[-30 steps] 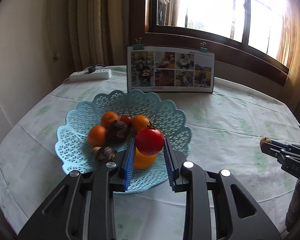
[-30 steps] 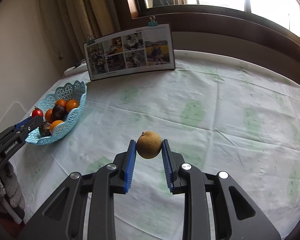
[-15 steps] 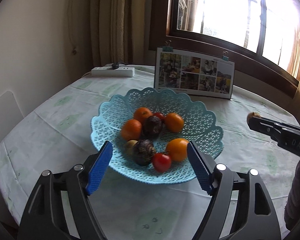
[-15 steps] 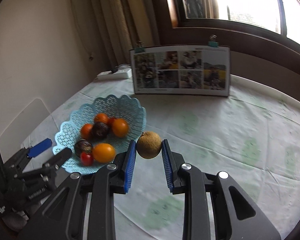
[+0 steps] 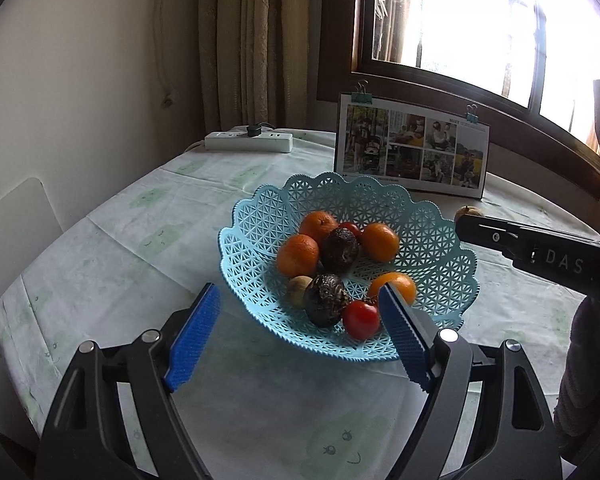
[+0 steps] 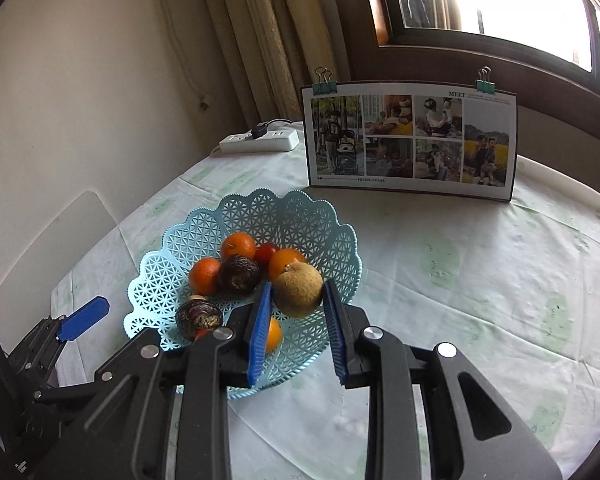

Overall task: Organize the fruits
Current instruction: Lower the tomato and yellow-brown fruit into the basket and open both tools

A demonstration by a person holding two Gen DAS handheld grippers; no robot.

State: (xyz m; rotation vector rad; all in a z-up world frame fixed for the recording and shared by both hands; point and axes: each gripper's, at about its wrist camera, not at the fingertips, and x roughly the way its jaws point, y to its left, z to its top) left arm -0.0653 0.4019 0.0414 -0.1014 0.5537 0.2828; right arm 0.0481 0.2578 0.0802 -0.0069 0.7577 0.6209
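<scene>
Since a moment ago the right gripper [image 6: 296,320] has swung over the blue basket [image 6: 204,236] on the tabletop [image 6: 480,280], fingers clamping a brown fruit [image 6: 298,288]. Left gripper [image 5: 298,336] hangs spread wide, empty, before the basket's tomato [image 5: 360,319].

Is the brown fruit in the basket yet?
Not yet. The right gripper holds the brown fruit above the basket, pads pressed on both sides.
</scene>
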